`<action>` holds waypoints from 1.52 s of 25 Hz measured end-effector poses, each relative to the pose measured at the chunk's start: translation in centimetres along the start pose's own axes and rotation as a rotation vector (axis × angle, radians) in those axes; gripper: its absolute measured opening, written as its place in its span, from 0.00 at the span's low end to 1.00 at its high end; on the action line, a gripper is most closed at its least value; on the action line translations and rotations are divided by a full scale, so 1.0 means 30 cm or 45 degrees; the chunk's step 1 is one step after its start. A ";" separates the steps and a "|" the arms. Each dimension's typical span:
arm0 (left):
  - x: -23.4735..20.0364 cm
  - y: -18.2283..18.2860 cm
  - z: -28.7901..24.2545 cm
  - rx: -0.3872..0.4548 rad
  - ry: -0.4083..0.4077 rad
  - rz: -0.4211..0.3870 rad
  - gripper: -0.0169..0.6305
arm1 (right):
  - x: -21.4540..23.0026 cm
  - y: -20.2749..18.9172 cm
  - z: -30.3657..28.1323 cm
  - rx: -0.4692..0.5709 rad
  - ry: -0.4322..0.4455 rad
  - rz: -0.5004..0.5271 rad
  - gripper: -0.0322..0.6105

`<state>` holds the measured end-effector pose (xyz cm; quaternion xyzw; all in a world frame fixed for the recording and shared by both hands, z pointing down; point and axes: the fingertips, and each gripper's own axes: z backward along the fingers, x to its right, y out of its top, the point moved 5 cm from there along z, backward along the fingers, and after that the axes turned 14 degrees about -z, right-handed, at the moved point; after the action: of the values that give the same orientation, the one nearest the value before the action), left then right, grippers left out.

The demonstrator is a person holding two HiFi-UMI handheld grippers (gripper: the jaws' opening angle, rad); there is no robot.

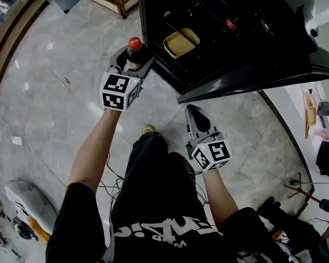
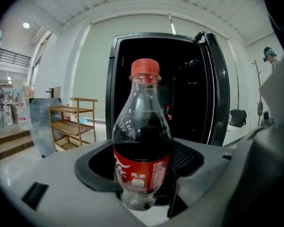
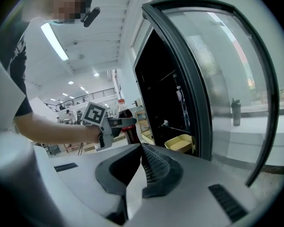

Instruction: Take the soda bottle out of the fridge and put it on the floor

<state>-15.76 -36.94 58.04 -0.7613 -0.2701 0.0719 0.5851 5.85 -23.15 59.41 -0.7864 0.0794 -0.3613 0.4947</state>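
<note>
Upright, soda bottle [image 2: 142, 143] (red label, white script)

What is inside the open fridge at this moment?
Inside the fridge, a yellow tray sits on a shelf and a red-capped bottle also stands there. The rest is too dark to tell.

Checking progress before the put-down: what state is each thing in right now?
soda bottle: capped, upright, gripped, outside the fridge.
left tool: shut on the soda bottle.
right tool: shut, empty.
fridge door: open.
yellow tray: empty, inside the fridge.
</note>
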 end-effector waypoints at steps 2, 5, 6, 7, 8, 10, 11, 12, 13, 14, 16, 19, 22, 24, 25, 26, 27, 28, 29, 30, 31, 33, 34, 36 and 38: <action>0.011 -0.070 0.008 -0.002 0.006 0.001 0.51 | 0.028 -0.061 -0.028 -0.007 0.015 0.010 0.09; 0.030 -0.174 0.011 0.003 0.016 -0.005 0.51 | 0.073 -0.155 -0.078 -0.012 0.037 0.035 0.09; 0.038 -0.210 0.008 0.008 0.016 -0.001 0.51 | 0.090 -0.185 -0.095 -0.012 0.045 0.044 0.09; 0.046 -0.247 0.004 0.013 0.014 0.007 0.51 | 0.108 -0.215 -0.112 -0.010 0.053 0.051 0.09; 0.055 -0.287 0.000 0.017 0.012 0.018 0.51 | 0.126 -0.245 -0.128 -0.006 0.061 0.056 0.09; 0.073 -0.368 -0.010 0.021 0.013 0.019 0.51 | 0.165 -0.308 -0.159 0.007 0.072 0.061 0.09; 0.082 -0.408 -0.018 0.023 0.015 0.007 0.51 | 0.186 -0.339 -0.176 0.015 0.077 0.062 0.09; 0.090 -0.447 -0.028 0.025 0.016 -0.007 0.51 | 0.207 -0.371 -0.195 0.024 0.082 0.061 0.09; 0.098 -0.487 -0.039 0.027 0.017 -0.017 0.51 | 0.229 -0.402 -0.214 0.031 0.089 0.060 0.09; 0.105 -0.529 -0.052 0.030 0.016 -0.018 0.51 | 0.250 -0.436 -0.234 0.038 0.098 0.059 0.09; 0.123 -0.615 -0.075 0.036 0.011 -0.009 0.51 | 0.290 -0.508 -0.267 0.049 0.112 0.057 0.09; 0.159 -0.736 -0.105 0.047 0.006 -0.016 0.51 | 0.347 -0.618 -0.301 0.063 0.121 0.054 0.09; 0.191 -0.842 -0.126 0.056 0.004 -0.013 0.51 | 0.394 -0.708 -0.328 0.078 0.123 0.063 0.09; 0.210 -0.902 -0.139 0.056 -0.002 -0.013 0.51 | 0.419 -0.755 -0.345 0.086 0.129 0.072 0.09; 0.218 -0.929 -0.146 0.055 -0.004 -0.015 0.51 | 0.429 -0.777 -0.351 0.089 0.133 0.078 0.09; 0.227 -0.955 -0.151 0.054 -0.006 -0.017 0.51 | 0.437 -0.799 -0.356 0.090 0.137 0.084 0.09; 0.234 -0.980 -0.156 0.053 -0.007 -0.017 0.51 | 0.445 -0.820 -0.360 0.090 0.141 0.090 0.09; 0.239 -1.004 -0.159 0.052 -0.005 -0.016 0.51 | 0.453 -0.840 -0.363 0.090 0.144 0.095 0.09; 0.244 -1.026 -0.163 0.051 -0.002 -0.015 0.51 | 0.461 -0.858 -0.364 0.090 0.146 0.097 0.09; 0.248 -1.046 -0.167 0.049 0.000 -0.014 0.51 | 0.470 -0.875 -0.365 0.090 0.145 0.097 0.09; 0.251 -1.063 -0.172 0.046 0.000 -0.013 0.51 | 0.480 -0.889 -0.365 0.090 0.141 0.094 0.09; 0.260 -1.092 -0.182 0.036 -0.003 -0.005 0.51 | 0.496 -0.909 -0.364 0.085 0.129 0.087 0.09; 0.265 -1.108 -0.186 0.028 -0.005 0.002 0.51 | 0.501 -0.915 -0.363 0.080 0.124 0.085 0.09; 0.276 -1.142 -0.196 0.010 -0.011 0.011 0.51 | 0.506 -0.922 -0.361 0.072 0.120 0.079 0.09; 0.285 -1.179 -0.212 -0.008 -0.021 0.006 0.51 | 0.512 -0.923 -0.365 0.072 0.119 0.080 0.09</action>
<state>-17.40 -32.12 94.63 -0.7631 -0.2732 0.0786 0.5803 3.50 -24.66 92.78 -0.7516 0.1168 -0.3840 0.5234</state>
